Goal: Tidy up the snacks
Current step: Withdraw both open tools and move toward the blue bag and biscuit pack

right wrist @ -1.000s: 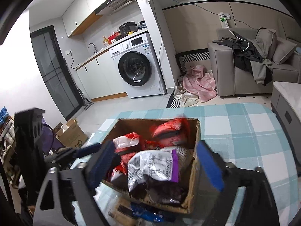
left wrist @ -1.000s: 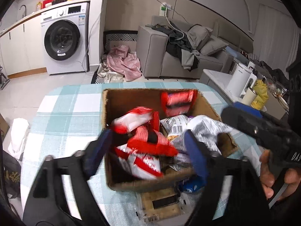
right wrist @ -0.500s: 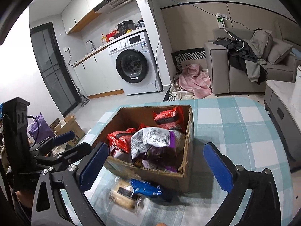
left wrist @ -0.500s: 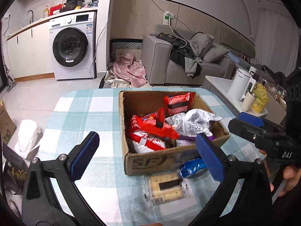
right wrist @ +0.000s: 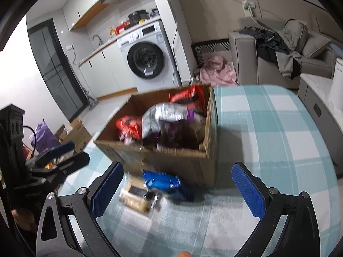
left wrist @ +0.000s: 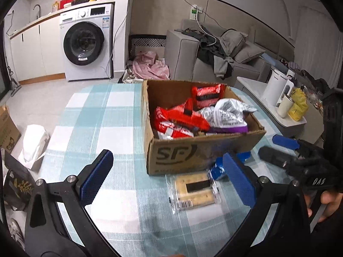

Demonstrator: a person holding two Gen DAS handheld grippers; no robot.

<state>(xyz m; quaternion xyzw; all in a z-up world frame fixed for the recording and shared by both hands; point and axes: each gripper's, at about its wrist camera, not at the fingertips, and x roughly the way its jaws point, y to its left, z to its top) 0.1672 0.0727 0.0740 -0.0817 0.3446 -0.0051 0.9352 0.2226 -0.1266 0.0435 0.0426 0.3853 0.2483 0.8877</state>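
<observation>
**Ahead of both grippers: two packets outside the box**

Ahead of our left gripper (left wrist: 167, 177), whose jaws stand wide apart with nothing between them, the cardboard box (left wrist: 193, 154) sits on the checked tablecloth (left wrist: 103, 117), heaped with red snack packs (left wrist: 180, 120) and a silver bag (left wrist: 229, 111). Just in front of the box's near wall lie a clear-wrapped cracker pack (left wrist: 195, 189) and a blue packet (right wrist: 160, 180), touching each other. The cracker pack is close to our left gripper's right finger; our right gripper (right wrist: 178, 190), likewise spread and empty, has both packets just ahead of its left finger.

We judge these two are what remains to be boxed. The risks: thin, slick wrappers lying flat may slide away under closing fingers; gripping one may drag its neighbour; and the box is already piled high, so a packet dropped on top could slip back out. With both grippers converging on one spot, they could also collide.
</observation>
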